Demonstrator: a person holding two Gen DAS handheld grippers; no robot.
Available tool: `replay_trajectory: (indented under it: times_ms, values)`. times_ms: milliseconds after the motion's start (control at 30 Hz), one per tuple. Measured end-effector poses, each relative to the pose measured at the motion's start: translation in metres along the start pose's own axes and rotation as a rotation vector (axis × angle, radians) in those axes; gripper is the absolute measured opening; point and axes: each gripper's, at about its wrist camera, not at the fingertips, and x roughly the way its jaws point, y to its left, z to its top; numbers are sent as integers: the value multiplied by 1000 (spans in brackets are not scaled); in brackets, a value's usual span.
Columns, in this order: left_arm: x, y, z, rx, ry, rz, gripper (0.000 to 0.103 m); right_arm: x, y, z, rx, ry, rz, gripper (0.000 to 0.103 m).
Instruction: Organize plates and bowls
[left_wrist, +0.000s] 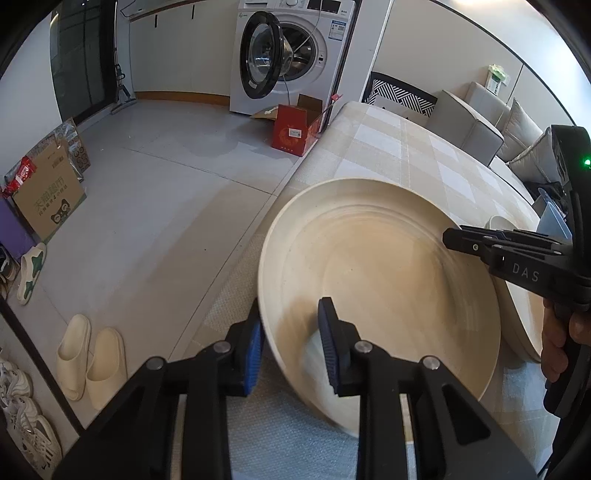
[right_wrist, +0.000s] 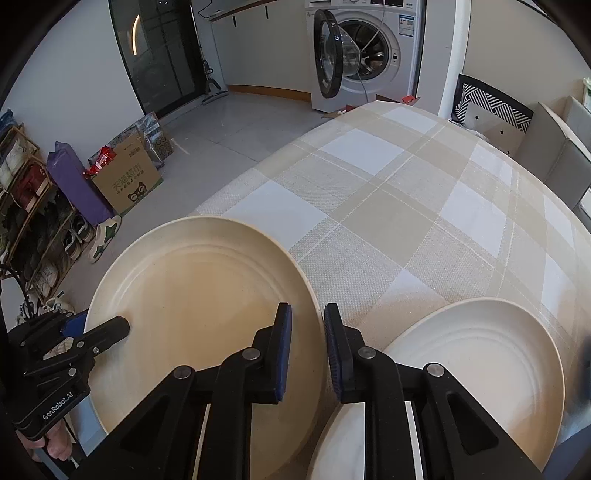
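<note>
A large cream plate is held tilted above the checked tablecloth; it also shows in the right wrist view. My left gripper straddles its near rim, one blue pad under and one inside. In the right wrist view the left gripper sits on the plate's left edge. My right gripper straddles the plate's right rim, and in the left wrist view the right gripper is at the plate's far right edge. A second cream plate lies on the table at the right.
The table with its beige and white checked cloth stretches ahead. A washing machine with its door open stands beyond. A cardboard box and slippers lie on the floor at the left. A sofa is at the right.
</note>
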Motion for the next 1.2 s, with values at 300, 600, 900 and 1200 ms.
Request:
replay_trajectory:
  times_ms: [300, 600, 900, 1200]
  values:
    - [-6, 1, 5, -2, -16, 13, 26, -10, 4, 2, -2, -18, -11, 18]
    - [-5, 8, 6, -25, -5, 3, 26, -19, 7, 3, -5, -27, 0, 18]
    - [1, 18, 4, -45, 14, 5, 26, -5, 4, -5, 56, 18, 78, 19]
    - [-1, 22, 0, -32, 11, -6, 28, -12, 8, -15, 43, 12, 91, 22]
